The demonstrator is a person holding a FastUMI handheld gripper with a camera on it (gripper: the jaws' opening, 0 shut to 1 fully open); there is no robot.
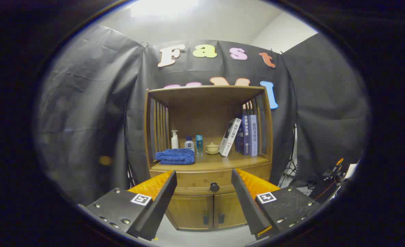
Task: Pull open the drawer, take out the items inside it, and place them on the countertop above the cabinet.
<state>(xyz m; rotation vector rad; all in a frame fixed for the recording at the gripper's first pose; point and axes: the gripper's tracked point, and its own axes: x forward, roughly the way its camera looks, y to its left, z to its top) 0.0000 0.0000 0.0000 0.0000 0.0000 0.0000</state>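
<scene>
A wooden cabinet (209,161) stands against the booth wall straight ahead. Its drawer (188,183) is closed, with a round dark knob (214,187) at the middle of its front. The countertop (219,164) above the drawer carries a folded blue towel (175,156), three small bottles (188,142), a small lidded cup (212,148) and several books (245,135). My gripper (204,176) is open and some way short of the cabinet. The knob shows in the gap between the fingers, beyond them. Nothing is held.
Two small doors (206,210) with dark handles sit below the drawer. A shelf roof (206,91) covers the countertop, with slatted sides. To the right stand a tripod leg (290,169) and some equipment (334,171). Pale floor (206,236) lies before the cabinet.
</scene>
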